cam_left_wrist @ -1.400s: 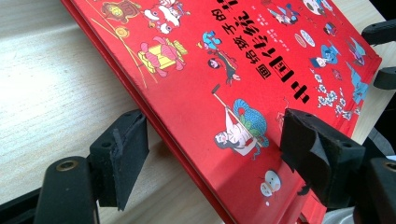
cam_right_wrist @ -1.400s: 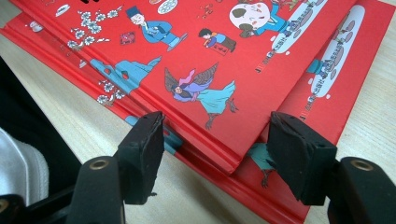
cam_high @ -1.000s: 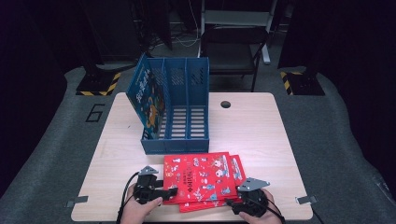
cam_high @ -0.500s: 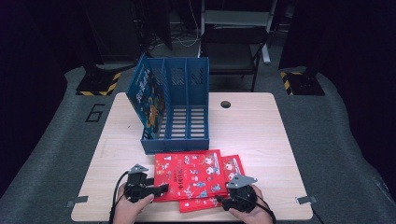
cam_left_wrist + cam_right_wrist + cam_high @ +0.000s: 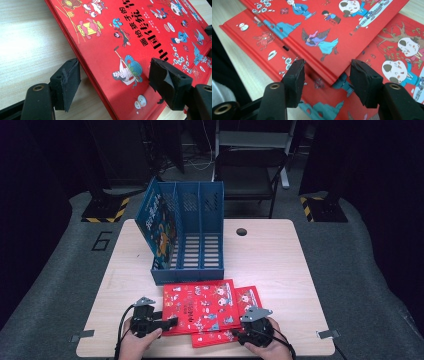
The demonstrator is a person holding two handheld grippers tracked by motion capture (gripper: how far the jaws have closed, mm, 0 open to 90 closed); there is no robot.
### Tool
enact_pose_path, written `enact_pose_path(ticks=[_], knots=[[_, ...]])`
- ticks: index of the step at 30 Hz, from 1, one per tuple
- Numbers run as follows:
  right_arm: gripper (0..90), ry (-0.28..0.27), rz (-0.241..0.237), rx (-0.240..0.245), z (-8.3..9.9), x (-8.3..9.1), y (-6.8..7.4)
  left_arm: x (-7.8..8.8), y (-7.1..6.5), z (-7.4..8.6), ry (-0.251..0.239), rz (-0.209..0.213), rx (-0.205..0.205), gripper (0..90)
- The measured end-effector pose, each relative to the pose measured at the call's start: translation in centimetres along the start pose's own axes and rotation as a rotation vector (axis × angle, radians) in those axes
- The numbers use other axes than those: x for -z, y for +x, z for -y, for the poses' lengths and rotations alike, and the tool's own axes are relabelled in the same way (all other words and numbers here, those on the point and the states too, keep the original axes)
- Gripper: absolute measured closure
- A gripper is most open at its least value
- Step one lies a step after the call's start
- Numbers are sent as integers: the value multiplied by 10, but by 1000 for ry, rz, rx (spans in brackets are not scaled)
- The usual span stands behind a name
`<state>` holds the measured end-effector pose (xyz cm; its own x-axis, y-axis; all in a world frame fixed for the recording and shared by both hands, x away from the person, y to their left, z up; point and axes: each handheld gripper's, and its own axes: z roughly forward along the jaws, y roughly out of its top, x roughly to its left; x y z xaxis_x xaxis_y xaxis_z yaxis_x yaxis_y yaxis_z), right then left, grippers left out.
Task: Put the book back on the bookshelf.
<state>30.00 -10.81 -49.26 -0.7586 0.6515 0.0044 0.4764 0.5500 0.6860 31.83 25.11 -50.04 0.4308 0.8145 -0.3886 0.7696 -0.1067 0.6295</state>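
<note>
Squaring up top red book (image 5: 202, 306): my left gripper (image 5: 113, 85) wide astride its edge, right gripper (image 5: 325, 80) jaws closing, gripping nothing; next pinch corner, lift toward blue file rack (image 5: 197, 265)

The high view hangs above the person's side of the desk (image 5: 280, 255) and looks forward and down, far enough off to take in the whole top, the blue file rack (image 5: 187, 237) toward 12 o'clock and a chair (image 5: 250, 170) beyond. The left claw (image 5: 170, 322) enters at 7 o'clock, the right claw (image 5: 237, 334) at 5 o'clock. The left gripper view rides low and very near, facing along its own claw (image 5: 113, 85) over the left edge of the top red book (image 5: 140, 45). The right gripper view sits just as near, looking between its claw (image 5: 327, 75) at that book's near corner (image 5: 332, 47). All three views share this red book (image 5: 205, 305).
</note>
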Motion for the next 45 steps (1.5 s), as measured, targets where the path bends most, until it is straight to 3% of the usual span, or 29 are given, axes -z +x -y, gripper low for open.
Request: enact_pose_path(ticks=[9,21,26,31,33,45], knots=[[522,9,-11,-45,2,4,-1,0,1,2,1,11,21,267],[581,21,-14,-28,1,7,-2,-3,6,3,12,30,49,279],[628,13,-11,-23,-2,11,-1,-6,9,4,49,42,71,279],[643,34,5,-4,-2,11,0,-4,9,4,24,43,68,283],[643,42,0,-12,-1,9,-1,-3,10,4,10,58,89,294],[644,37,-12,-36,3,8,-3,-2,7,6,-2,52,92,312]])
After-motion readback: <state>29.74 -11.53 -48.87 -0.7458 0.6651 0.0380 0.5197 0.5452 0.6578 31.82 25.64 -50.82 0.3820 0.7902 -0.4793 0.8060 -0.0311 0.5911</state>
